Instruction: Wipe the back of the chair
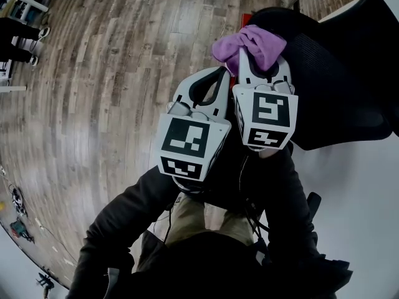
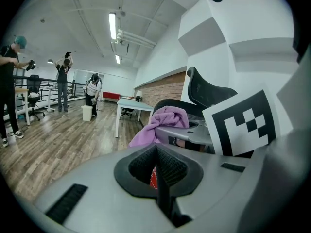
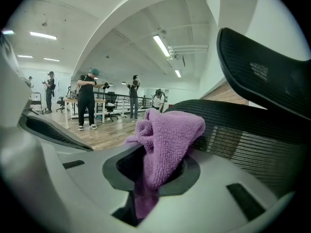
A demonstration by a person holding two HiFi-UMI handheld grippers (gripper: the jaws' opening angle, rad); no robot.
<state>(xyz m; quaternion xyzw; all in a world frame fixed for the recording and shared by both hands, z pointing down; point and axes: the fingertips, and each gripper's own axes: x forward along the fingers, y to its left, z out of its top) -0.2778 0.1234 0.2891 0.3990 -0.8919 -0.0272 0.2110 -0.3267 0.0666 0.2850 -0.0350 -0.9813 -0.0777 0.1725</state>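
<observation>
Right gripper (image 3: 148, 181) pinches the purple cloth (image 3: 167, 132), bunched forward to rub the chair back (image 3: 252, 135). Left gripper (image 2: 158, 176) sits closed and empty alongside.

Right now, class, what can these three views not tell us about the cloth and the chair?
1. Whether the purple cloth touches the chair back: in the head view, the cloth itself covers the spot.
2. The label on the headrest: in the right gripper view, it is too small to read.
3. Tips of the right gripper: in the right gripper view, they are buried in cloth.
</observation>
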